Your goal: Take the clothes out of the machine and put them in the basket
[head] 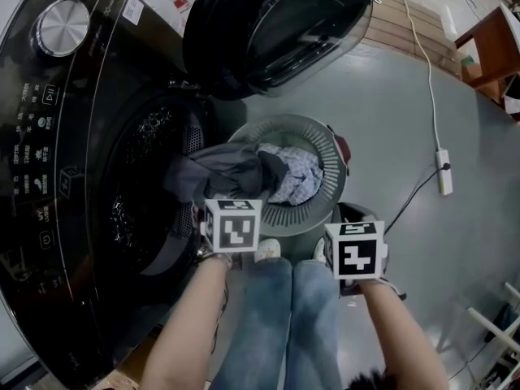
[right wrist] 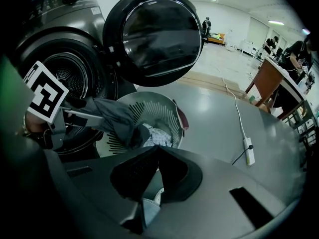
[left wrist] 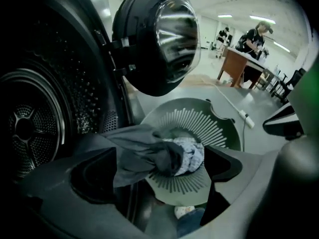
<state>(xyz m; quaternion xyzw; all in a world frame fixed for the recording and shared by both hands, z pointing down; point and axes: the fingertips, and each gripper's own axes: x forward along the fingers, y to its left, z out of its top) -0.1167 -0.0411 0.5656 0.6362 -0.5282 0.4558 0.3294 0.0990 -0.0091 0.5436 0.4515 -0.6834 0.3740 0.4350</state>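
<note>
Washer (head: pixel 73 177) fills nine o'clock, its door (head: pixel 276 23) open at twelve. Basket (head: pixel 323 135) sits centre. A grey garment (head: pixel 231 173) drapes over its nine o'clock rim, touching the patterned cloth (head: pixel 296 173) inside. Left gripper (left wrist: pixel 162 158) gapes wide around the garment without pinching it. Right gripper (right wrist: pixel 155 151) is closed and empty.

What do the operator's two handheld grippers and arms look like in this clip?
Both the left gripper and right gripper are dark grey moulded bodies with wedge-shaped jaws. Each bears a white cube of black square markers: left cube, right cube. Bare forearms, no sleeves showing; blue jeans.
</note>
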